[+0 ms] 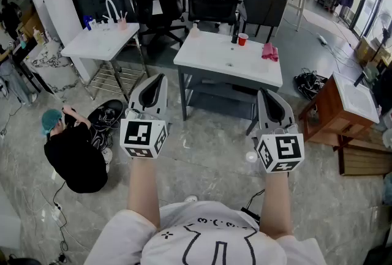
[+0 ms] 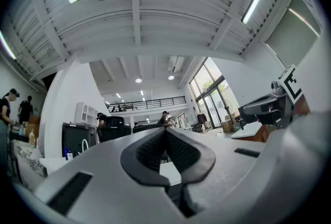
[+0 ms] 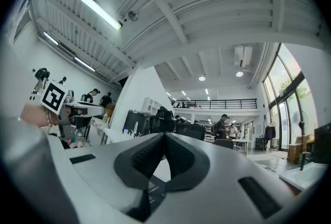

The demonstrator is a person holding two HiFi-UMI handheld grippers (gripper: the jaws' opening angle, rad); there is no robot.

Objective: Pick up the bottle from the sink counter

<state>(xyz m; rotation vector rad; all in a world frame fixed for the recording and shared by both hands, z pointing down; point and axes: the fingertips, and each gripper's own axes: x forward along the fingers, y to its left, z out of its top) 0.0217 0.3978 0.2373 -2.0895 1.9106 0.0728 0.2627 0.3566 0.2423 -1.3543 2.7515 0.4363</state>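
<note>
Gripper views show left tongs (image 2: 165, 130) and right tongs (image 3: 165, 135) both clenched tight, grasping nothing.

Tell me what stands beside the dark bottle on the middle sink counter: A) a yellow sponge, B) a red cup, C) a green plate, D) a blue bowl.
B: a red cup stands just right of the dark bottle on the sink counter.
</note>
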